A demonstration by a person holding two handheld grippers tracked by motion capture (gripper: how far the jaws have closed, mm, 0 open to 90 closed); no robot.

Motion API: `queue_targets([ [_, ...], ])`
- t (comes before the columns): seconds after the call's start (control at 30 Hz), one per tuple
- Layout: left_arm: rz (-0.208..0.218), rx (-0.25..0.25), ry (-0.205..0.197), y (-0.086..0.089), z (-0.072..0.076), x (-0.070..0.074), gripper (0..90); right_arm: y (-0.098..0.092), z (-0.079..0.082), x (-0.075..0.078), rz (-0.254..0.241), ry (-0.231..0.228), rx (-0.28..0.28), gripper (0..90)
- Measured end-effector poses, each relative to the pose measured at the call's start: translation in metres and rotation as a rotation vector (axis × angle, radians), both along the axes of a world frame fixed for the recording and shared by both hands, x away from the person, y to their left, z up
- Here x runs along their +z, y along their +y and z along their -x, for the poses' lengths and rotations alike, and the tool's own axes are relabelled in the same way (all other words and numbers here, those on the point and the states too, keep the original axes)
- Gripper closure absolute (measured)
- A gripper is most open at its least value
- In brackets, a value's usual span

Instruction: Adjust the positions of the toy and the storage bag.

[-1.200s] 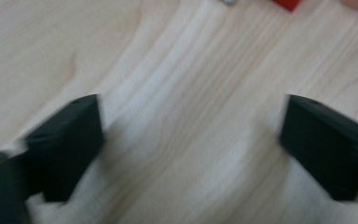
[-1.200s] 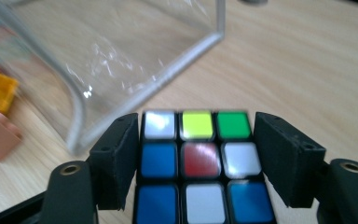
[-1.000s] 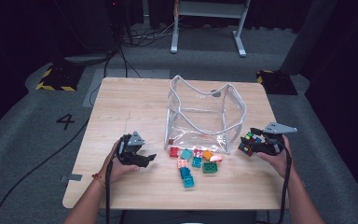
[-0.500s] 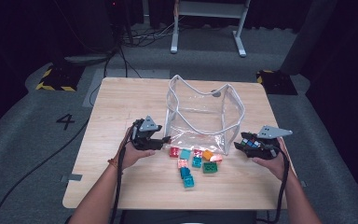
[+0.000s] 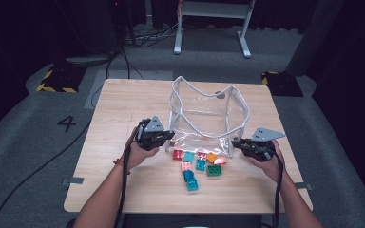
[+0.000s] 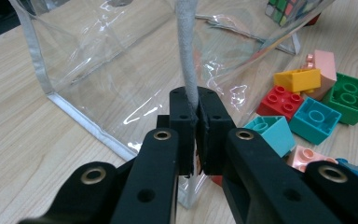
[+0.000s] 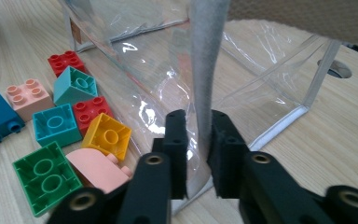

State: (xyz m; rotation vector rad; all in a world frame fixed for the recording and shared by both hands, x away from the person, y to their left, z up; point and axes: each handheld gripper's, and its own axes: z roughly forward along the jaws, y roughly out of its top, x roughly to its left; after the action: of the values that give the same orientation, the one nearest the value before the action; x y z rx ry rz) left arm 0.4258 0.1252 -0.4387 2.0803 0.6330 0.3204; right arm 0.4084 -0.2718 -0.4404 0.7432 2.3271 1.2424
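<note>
The left gripper (image 5: 167,137) has its matte black jaws clamped on the grey fabric-edged front left corner seam (image 6: 188,70) of the clear plastic bag (image 5: 204,118). In the left gripper view the soft piping runs straight up from between the two pads, with glossy, creased film spreading to either side. The bag is a boxy, open-topped pouch standing at the middle of the pale wood-grain tabletop (image 5: 123,104), nearer its front edge. Before it lie hard, studded toy bricks (image 5: 197,164) in red, teal, orange, pink, green and blue, loosely scattered. The right gripper (image 5: 236,143) has just been closing; in the right gripper view its jaws pinch the bag's front right corner seam (image 7: 208,60), a fuzzy grey strip between the pads.
</note>
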Motion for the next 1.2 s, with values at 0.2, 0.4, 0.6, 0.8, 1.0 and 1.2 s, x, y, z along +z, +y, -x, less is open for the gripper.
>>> queue_targets([
  [0.2, -0.002, -0.011, 0.005, 0.003, 0.006, 0.000, 86.7, -0.002, 0.005, 0.000, -0.007, 0.003, 0.028, 84.8],
  [0.4, -0.016, -0.023, 0.004, 0.007, 0.019, 0.002, 86.6, -0.001, 0.012, 0.000, -0.015, 0.008, 0.055, 85.3],
  [0.6, -0.020, -0.037, -0.005, 0.012, 0.031, 0.002, 86.4, 0.000, 0.021, 0.000, -0.011, 0.011, 0.078, 85.3],
  [0.8, -0.024, -0.045, 0.003, 0.015, 0.040, 0.002, 85.6, 0.001, 0.027, 0.001, -0.017, 0.020, 0.094, 84.9],
  [1.0, -0.057, 0.006, 0.020, 0.029, 0.046, -0.005, 65.5, -0.012, 0.031, 0.006, -0.037, 0.004, 0.066, 64.8],
  [1.2, -0.109, 0.054, 0.087, 0.047, 0.052, -0.021, 50.5, -0.044, 0.029, 0.004, -0.030, -0.018, -0.029, 39.3],
])
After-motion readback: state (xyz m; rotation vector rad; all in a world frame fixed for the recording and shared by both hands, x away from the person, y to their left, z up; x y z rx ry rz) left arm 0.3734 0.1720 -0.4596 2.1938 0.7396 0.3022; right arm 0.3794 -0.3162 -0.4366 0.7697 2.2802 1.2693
